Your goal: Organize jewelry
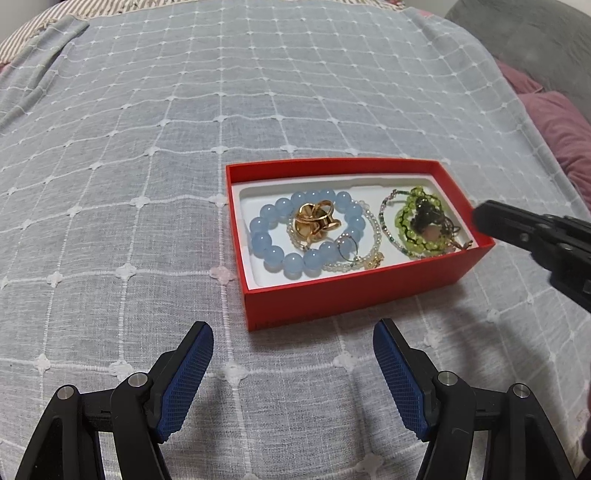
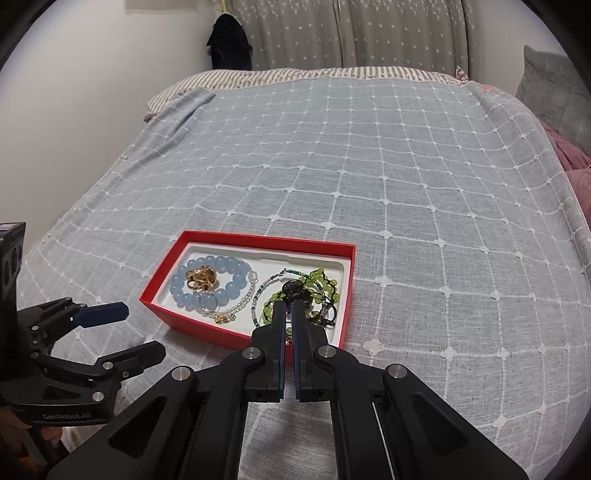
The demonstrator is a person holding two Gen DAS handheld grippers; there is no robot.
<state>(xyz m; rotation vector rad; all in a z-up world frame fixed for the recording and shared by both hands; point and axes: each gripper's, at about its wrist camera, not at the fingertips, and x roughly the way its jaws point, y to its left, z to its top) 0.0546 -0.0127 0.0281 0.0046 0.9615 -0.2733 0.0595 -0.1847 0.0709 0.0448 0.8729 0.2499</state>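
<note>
A red box [image 1: 332,295] with a white liner lies on the bed. In its left half are a blue bead bracelet [image 1: 266,254], a gold ornament [image 1: 317,221] and a clear bead bracelet [image 1: 369,221]. Its right half holds a green bead bracelet [image 1: 410,206] tangled with a dark piece [image 1: 424,214]. My left gripper [image 1: 293,328] stands open just short of the box's near wall, with nothing between its fingers. My right gripper [image 2: 288,306] is shut above the near right part of the box [image 2: 207,325], over the green bracelet [image 2: 321,277]. I see nothing held in it.
A grey-blue bedspread [image 1: 184,147] with a white grid covers the bed. Pink pillows [image 1: 561,125] and a grey cushion [image 1: 535,33] lie along the right side. A wall, star-print curtains [image 2: 369,33] and a hanging dark garment [image 2: 229,40] stand beyond the bed's far end.
</note>
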